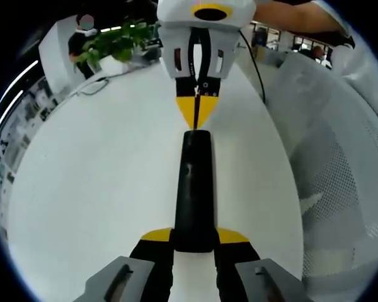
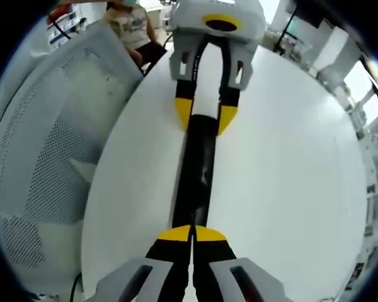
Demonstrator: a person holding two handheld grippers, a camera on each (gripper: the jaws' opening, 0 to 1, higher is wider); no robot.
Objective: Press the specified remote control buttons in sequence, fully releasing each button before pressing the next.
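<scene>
A black remote control [image 1: 194,182] lies lengthwise on the white round table [image 1: 101,176]. My left gripper [image 1: 194,236] is shut on its near end, one yellow-tipped jaw on each long side. My right gripper [image 1: 197,112] faces it from the far side with its jaws pressed together, the yellow tips touching the remote's far end. In the right gripper view, the right gripper [image 2: 192,234] is shut with its tips on the top of the remote [image 2: 198,170] at its near end. The left gripper [image 2: 206,116] clamps the other end. The buttons are too dark to make out.
A white mesh chair [image 1: 340,157] stands close to the table's edge, and is on the left in the right gripper view [image 2: 44,145]. A green plant [image 1: 123,38] and a cable [image 1: 91,85] sit at the far rim. A seated person [image 2: 129,22] is beyond the table [image 2: 290,157].
</scene>
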